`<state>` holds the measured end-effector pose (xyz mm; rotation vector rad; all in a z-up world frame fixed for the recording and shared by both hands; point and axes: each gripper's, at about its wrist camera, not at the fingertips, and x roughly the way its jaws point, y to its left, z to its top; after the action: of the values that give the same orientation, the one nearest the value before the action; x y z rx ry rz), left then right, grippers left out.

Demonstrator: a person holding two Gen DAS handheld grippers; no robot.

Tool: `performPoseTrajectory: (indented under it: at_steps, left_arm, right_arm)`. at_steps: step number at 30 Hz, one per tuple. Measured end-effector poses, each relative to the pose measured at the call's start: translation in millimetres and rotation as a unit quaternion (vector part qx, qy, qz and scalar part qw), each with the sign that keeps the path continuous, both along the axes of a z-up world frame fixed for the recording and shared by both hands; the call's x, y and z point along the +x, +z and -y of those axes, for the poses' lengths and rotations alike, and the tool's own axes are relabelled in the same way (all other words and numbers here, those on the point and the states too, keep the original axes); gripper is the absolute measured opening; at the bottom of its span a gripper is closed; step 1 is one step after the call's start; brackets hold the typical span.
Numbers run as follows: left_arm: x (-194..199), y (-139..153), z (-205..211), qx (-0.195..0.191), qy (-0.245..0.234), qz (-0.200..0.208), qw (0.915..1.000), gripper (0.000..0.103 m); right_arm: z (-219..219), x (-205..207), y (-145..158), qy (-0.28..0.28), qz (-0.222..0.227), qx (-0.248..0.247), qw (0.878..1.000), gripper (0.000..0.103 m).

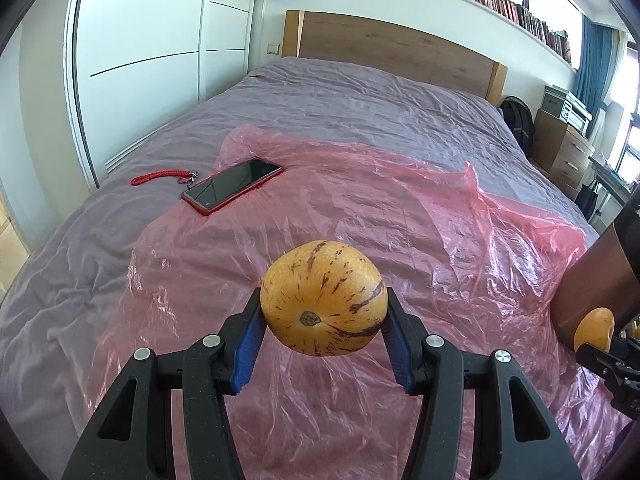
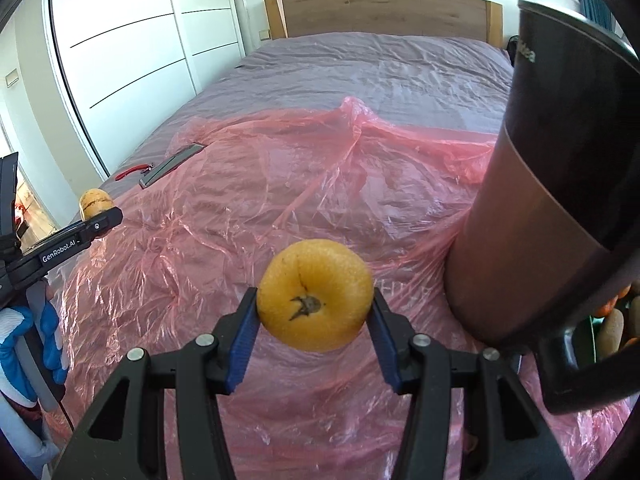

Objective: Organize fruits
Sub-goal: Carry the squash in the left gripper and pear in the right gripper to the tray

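Note:
My left gripper (image 1: 323, 312) is shut on a yellow fruit with purple streaks (image 1: 323, 298), held in the air above the pink plastic sheet (image 1: 360, 208). My right gripper (image 2: 316, 304) is shut on a plain orange-yellow fruit (image 2: 315, 294), also lifted off the sheet. Each shows up in the other camera: the orange-yellow fruit (image 1: 595, 330) at the right edge of the left wrist view, the streaked fruit (image 2: 93, 202) at the left of the right wrist view. At the right edge of the right wrist view, more fruits (image 2: 612, 328) peek out behind a dark container.
A tall brown and black container (image 2: 532, 208) stands close on the right. A red-cased phone (image 1: 232, 184) and a red strap (image 1: 160, 178) lie at the far left of the sheet. The sheet covers a grey bed (image 1: 360, 92) with a wooden headboard (image 1: 392, 48).

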<state>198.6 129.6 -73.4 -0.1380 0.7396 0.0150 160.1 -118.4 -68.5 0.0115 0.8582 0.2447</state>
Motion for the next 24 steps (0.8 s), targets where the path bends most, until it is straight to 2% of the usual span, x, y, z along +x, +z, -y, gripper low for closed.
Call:
performPoseTrajectory:
  at_steps: [15,24]
  left_arm:
    - [-71,15,48,-0.004,-0.039,-0.009,0.9992,0.049]
    - [-106,21,99,-0.010,-0.090,-0.012,0.9958,0.049]
  right_arm:
    - [31,-74,15,-0.001,-0.001,-0.005,1.000,0.067]
    - [69,-108,18,-0.023,0.000,-0.011,1.000,0.067]
